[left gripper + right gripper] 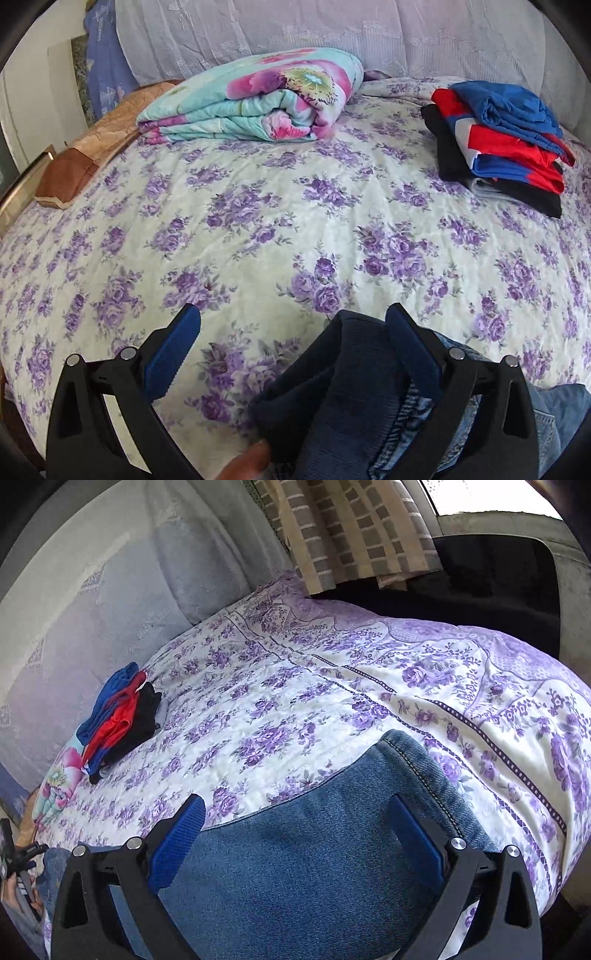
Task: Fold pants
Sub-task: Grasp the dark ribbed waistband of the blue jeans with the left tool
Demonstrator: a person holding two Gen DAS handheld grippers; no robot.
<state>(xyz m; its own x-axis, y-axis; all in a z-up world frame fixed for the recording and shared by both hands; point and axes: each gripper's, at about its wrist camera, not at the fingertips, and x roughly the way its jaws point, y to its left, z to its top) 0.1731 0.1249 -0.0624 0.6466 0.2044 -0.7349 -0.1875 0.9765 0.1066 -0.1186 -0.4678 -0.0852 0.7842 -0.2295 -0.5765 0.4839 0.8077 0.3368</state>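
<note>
Right wrist view: right gripper (295, 843) fingers apart over jeans (295, 867), no legible writing; left gripper (293, 356) fingers likewise.

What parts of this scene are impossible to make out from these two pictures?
- Blue denim jeans: in the right wrist view the bottom edge and the open right gripper cut off most of them.
- Dark navy knitted fabric: in the left wrist view, cut off below; garment type unclear.
- Stacked red, blue and black clothes: kinds unclear.
</note>
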